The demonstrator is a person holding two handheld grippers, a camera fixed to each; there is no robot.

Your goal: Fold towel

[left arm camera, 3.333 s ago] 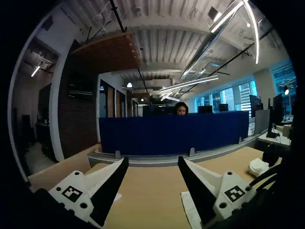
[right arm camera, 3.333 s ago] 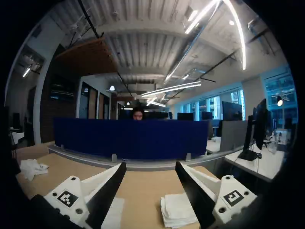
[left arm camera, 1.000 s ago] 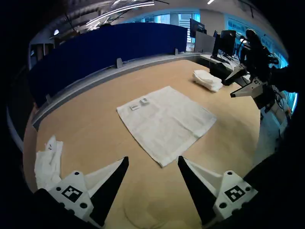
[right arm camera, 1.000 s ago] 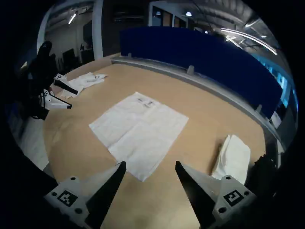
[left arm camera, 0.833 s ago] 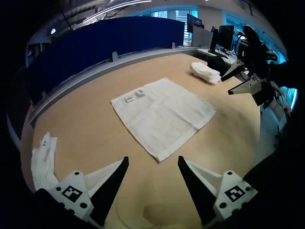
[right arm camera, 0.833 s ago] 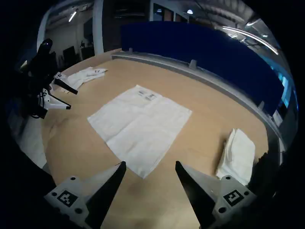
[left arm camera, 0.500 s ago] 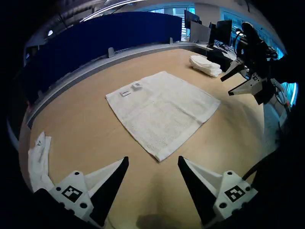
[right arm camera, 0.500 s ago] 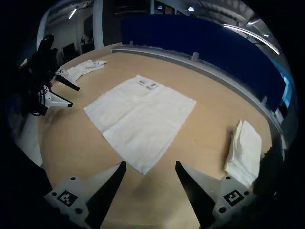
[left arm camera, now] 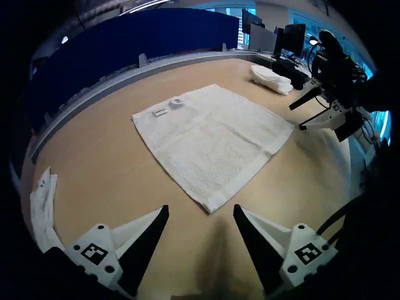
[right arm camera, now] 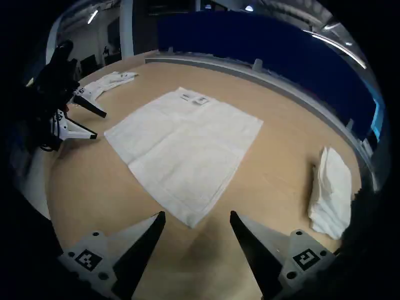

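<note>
A white towel point(left arm camera: 210, 137) lies spread flat on the wooden table point(left arm camera: 100, 165), two small labels near its far edge. In the left gripper view its near corner sits just ahead of my open left gripper point(left arm camera: 200, 209), which hovers above the table. My right gripper point(left arm camera: 296, 118) is open at the towel's right side, held by a dark-sleeved hand. In the right gripper view the towel point(right arm camera: 185, 145) points another corner at my open right gripper point(right arm camera: 197, 215), and the left gripper point(right arm camera: 99, 125) stands open beside the towel's left corner. Nothing is held.
A stack of folded white towels point(left arm camera: 270, 80) point(right arm camera: 332, 197) lies near the table's edge. A crumpled white towel point(left arm camera: 42, 210) point(right arm camera: 112, 80) lies at the other end. A blue divider point(left arm camera: 135, 40) runs along the far side, with monitors point(left arm camera: 290, 42) beyond.
Both grippers tipped down from facing the room to facing the table, then moved closer to the towel's corners. The towel has not moved, and both grippers stayed open.
</note>
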